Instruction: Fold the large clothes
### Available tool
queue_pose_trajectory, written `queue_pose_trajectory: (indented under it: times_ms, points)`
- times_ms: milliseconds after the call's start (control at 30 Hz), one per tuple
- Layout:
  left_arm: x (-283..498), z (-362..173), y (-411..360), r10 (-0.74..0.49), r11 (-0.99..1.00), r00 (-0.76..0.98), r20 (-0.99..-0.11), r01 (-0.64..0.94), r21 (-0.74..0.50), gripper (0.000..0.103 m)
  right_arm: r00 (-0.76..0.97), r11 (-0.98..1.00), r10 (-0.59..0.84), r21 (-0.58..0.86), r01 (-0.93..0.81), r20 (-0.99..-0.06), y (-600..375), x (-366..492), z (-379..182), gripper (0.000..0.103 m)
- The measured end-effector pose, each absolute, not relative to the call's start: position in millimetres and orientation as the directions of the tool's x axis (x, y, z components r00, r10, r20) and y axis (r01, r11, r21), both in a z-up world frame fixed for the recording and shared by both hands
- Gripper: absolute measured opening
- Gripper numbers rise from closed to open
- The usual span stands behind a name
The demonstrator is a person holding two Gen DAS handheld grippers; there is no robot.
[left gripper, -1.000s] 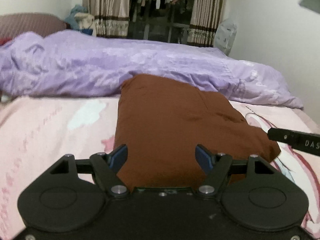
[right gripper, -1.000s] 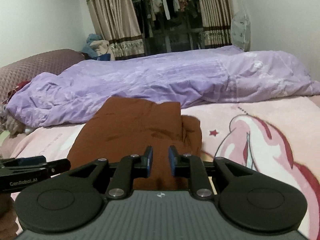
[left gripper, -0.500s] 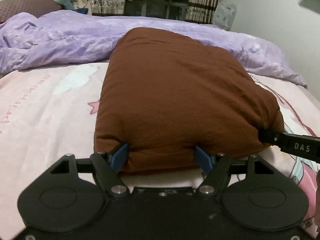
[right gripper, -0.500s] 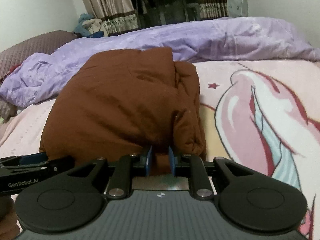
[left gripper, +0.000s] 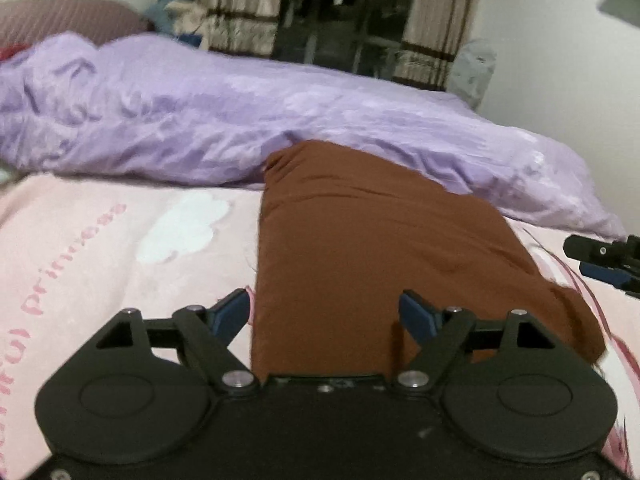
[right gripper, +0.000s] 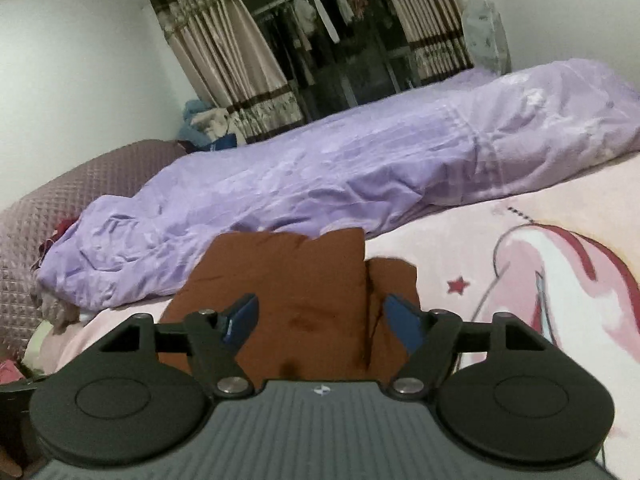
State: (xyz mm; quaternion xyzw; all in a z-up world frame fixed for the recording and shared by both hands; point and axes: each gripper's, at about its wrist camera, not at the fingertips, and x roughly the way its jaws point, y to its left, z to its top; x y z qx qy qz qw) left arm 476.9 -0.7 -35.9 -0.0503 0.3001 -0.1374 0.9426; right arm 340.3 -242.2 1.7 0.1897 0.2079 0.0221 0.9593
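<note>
A brown garment (left gripper: 372, 248) lies folded into a flat rectangle on the pink blanket (left gripper: 100, 248). In the left wrist view my left gripper (left gripper: 326, 314) hovers over its near edge, jaws opening wide, the pads clear of the cloth. In the right wrist view the same brown garment (right gripper: 296, 296) lies ahead of my right gripper (right gripper: 320, 318), whose jaws are opening with nothing pinched between them. The right gripper's fingers (left gripper: 600, 260) show at the right edge of the left wrist view, beside the garment.
A rumpled purple duvet (left gripper: 240, 120) runs along the far side of the bed. A quilted mauve headboard (right gripper: 60, 208) stands at the left. Striped curtains (right gripper: 224, 60) and hanging clothes (right gripper: 332, 16) fill the back wall. The pink blanket (right gripper: 540, 272) spreads to the right.
Half a second ago both grippers held the garment's near edge, raised. Now it lies flat, both grippers have let go, pulled back, and the right jaws have spread wide.
</note>
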Motion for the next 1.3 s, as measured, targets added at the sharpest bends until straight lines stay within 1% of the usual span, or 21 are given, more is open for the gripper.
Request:
queue_pose_trajectory:
  times_ms: [100, 167, 233, 267, 300, 367, 400, 500, 533, 567, 700, 767, 867, 900, 933, 967, 1033, 1067, 1100, 1200, 1300]
  points:
    - [498, -44, 4, -0.309, 0.95, 0.755, -0.579, 0.22, -0.221, 0.08, 0.87, 0.911, 0.161, 0.408, 0.051, -0.467, -255, 380, -12, 0.077]
    - [504, -47, 3, -0.328, 0.944, 0.746, -0.579, 0.228, -0.24, 0.081, 0.839, 0.897, 0.192, 0.437, 0.06, -0.51, -259, 400, -24, 0.076]
    - [505, -50, 0, -0.348, 0.936, 0.739, -0.577, 0.241, -0.256, 0.081, 0.811, 0.881, 0.236, 0.471, 0.055, -0.535, -262, 415, -35, 0.075]
    - [506, -51, -2, -0.352, 0.935, 0.737, -0.577, 0.245, -0.256, 0.081, 0.806, 0.873, 0.251, 0.485, 0.05, -0.536, -262, 416, -39, 0.071]
    - [506, -52, -4, -0.354, 0.934, 0.737, -0.576, 0.249, -0.255, 0.081, 0.805, 0.871, 0.251, 0.488, 0.054, -0.537, -260, 415, -41, 0.048]
    - [504, -51, -10, -0.362, 0.932, 0.736, -0.572, 0.262, -0.253, 0.08, 0.813, 0.877, 0.24, 0.477, 0.052, -0.53, -258, 411, -39, 0.019]
    - [503, -49, -13, -0.361, 0.932, 0.74, -0.568, 0.266, -0.246, 0.08, 0.836, 0.879, 0.223, 0.474, 0.049, -0.501, -258, 403, -34, 0.009]
    - [497, -41, -23, -0.375, 0.927, 0.754, -0.54, 0.302, -0.222, 0.08, 0.894, 0.884, 0.17, 0.464, 0.047, -0.415, -256, 370, -16, 0.004]
    - [496, -41, -27, -0.368, 0.93, 0.756, -0.542, 0.306, -0.204, 0.08, 0.9, 0.877, 0.163, 0.477, 0.055, -0.404, -258, 363, -17, 0.004]
    - [498, -43, -31, -0.36, 0.933, 0.753, -0.551, 0.309, -0.187, 0.082, 0.894, 0.872, 0.161, 0.484, 0.07, -0.419, -262, 364, -22, 0.004]
    - [500, -60, -42, -0.318, 0.945, 0.757, -0.571, 0.298, -0.13, 0.086, 0.849, 0.877, 0.104, 0.451, 0.167, -0.517, -266, 377, -63, 0.003]
    - [496, -65, -43, -0.307, 0.948, 0.763, -0.568, 0.298, -0.112, 0.089, 0.85, 0.859, 0.121, 0.483, 0.169, -0.513, -271, 378, -77, 0.003]
    - [496, -62, -43, -0.305, 0.95, 0.764, -0.569, 0.287, -0.123, 0.087, 0.852, 0.855, 0.13, 0.493, 0.163, -0.507, -272, 377, -72, 0.005]
    - [495, -58, -42, -0.307, 0.95, 0.765, -0.566, 0.284, -0.131, 0.086, 0.852, 0.861, 0.126, 0.483, 0.161, -0.509, -272, 376, -68, 0.009]
    - [493, -53, -42, -0.309, 0.949, 0.768, -0.561, 0.283, -0.136, 0.081, 0.854, 0.864, 0.12, 0.476, 0.162, -0.507, -272, 373, -63, 0.012]
    - [490, -47, -40, -0.31, 0.949, 0.771, -0.556, 0.282, -0.138, 0.078, 0.86, 0.862, 0.117, 0.48, 0.16, -0.497, -271, 365, -57, 0.024]
    - [474, -34, -36, -0.317, 0.947, 0.787, -0.529, 0.291, -0.135, 0.078, 0.87, 0.852, 0.115, 0.498, 0.162, -0.48, -273, 351, -43, 0.042]
    - [464, -29, -35, -0.316, 0.947, 0.794, -0.519, 0.294, -0.127, 0.078, 0.876, 0.847, 0.119, 0.508, 0.155, -0.466, -274, 339, -35, 0.059]
    - [453, -25, -33, -0.309, 0.95, 0.804, -0.508, 0.289, -0.121, 0.078, 0.884, 0.845, 0.122, 0.515, 0.146, -0.451, -274, 329, -30, 0.067]
    - [426, -23, -25, -0.333, 0.943, 0.807, -0.488, 0.293, -0.16, 0.078, 0.902, 0.849, 0.141, 0.518, 0.102, -0.408, -269, 297, -19, 0.068]
    - [413, -32, -26, -0.353, 0.936, 0.791, -0.5, 0.298, -0.19, 0.078, 0.897, 0.857, 0.15, 0.507, 0.091, -0.416, -260, 282, -20, 0.069]
